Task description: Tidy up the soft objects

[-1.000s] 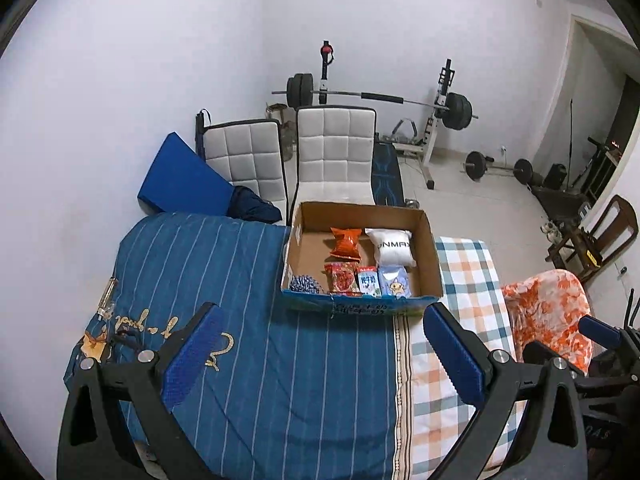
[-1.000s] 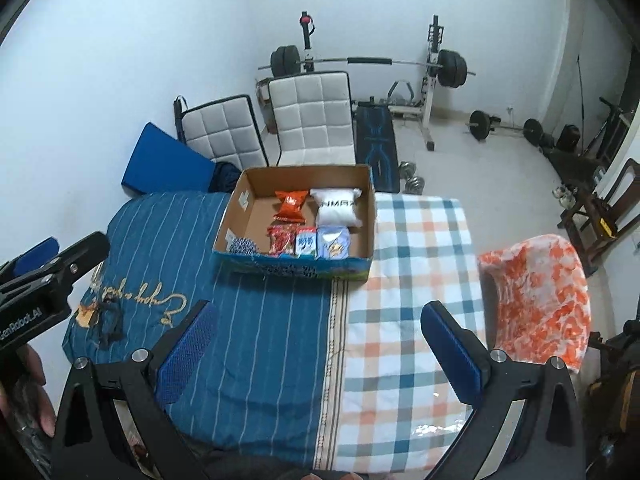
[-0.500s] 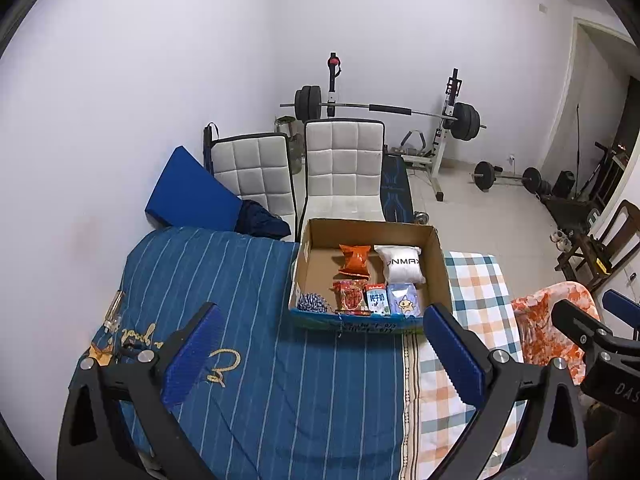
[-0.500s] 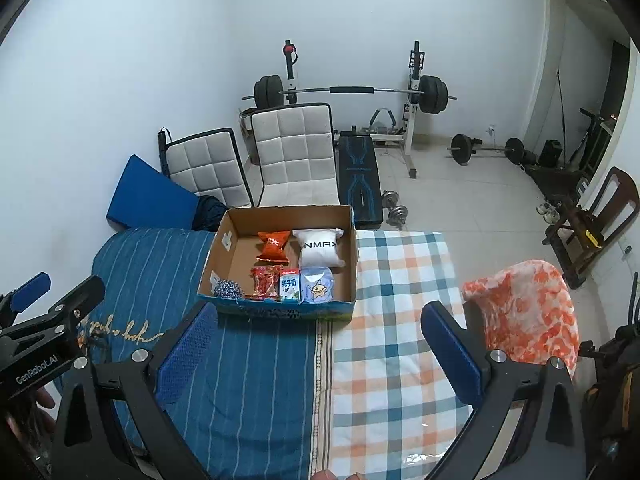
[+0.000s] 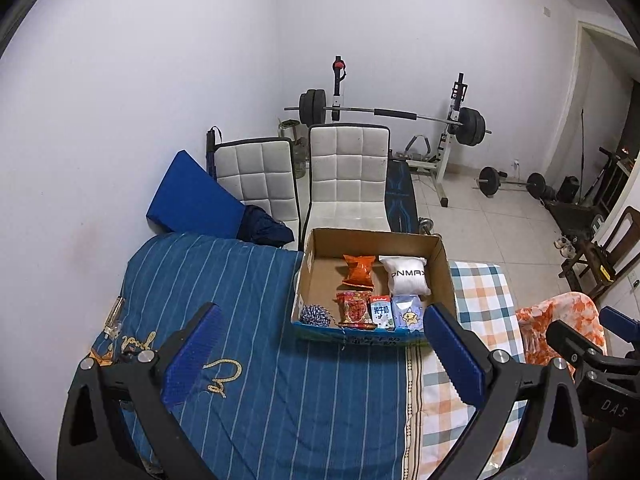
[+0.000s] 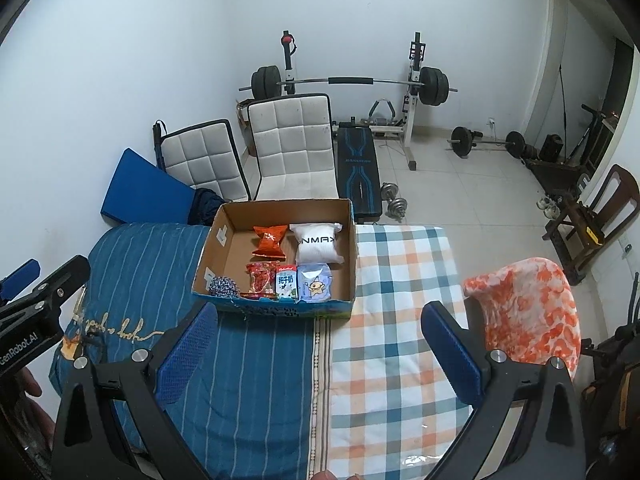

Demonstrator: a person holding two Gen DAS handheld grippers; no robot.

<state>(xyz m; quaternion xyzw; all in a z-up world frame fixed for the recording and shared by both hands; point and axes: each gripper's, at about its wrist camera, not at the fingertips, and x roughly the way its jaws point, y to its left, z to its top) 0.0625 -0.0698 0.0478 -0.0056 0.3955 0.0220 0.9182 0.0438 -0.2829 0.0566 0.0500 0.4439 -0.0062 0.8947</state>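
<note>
A cardboard box stands at the far edge of the bed. Inside lie an orange snack bag, a white pillow pack, a red packet, a small milk carton, a pale blue pouch and a blue-white yarn ball. My left gripper hangs open high above the blue striped sheet, well short of the box. My right gripper is open too, over the seam with the checked sheet.
An orange-white cloth drapes a chair at the bed's right side. Two white padded chairs, a blue cushion, a barbell rack and dumbbells stand beyond the bed. A wooden chair is at far right.
Both grippers have risen and drawn back from the bed, so the box looks smaller and more of the far wall shows. Both stay open and empty.
</note>
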